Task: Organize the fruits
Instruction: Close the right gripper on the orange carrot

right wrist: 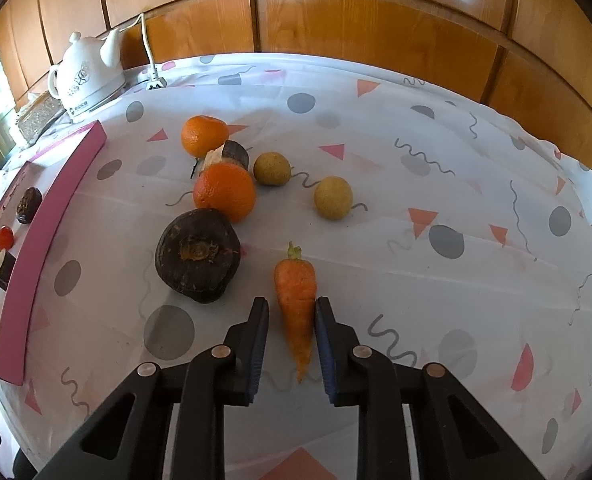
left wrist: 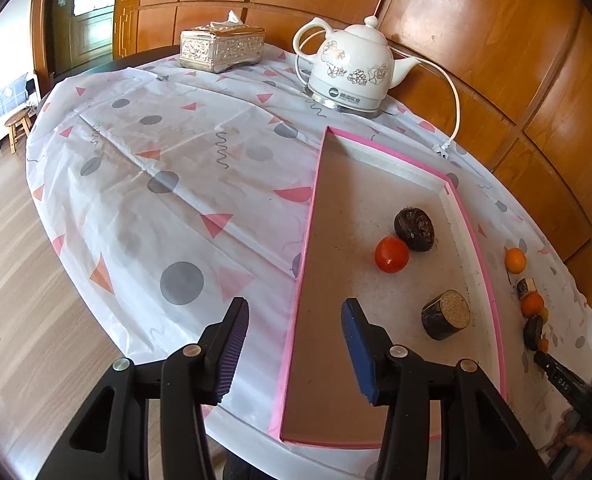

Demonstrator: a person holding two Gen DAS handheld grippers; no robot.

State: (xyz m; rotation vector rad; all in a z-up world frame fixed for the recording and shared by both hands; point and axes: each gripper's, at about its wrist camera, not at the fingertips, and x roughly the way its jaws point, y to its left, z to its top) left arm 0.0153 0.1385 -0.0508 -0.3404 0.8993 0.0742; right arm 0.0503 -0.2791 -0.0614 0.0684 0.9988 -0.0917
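My right gripper is open around a small carrot lying on the tablecloth; the right finger touches it, the left stands apart. Beyond it lie a dark round fruit, two oranges, a dark cut piece and two tan round fruits. My left gripper is open and empty over the near left edge of the pink-rimmed tray. The tray holds a red tomato, a dark fruit and a dark cut cylinder.
A white kettle with its cord and a silver tissue box stand at the table's far side. Wooden wall panels run behind the table. The tray also shows at the left of the right wrist view.
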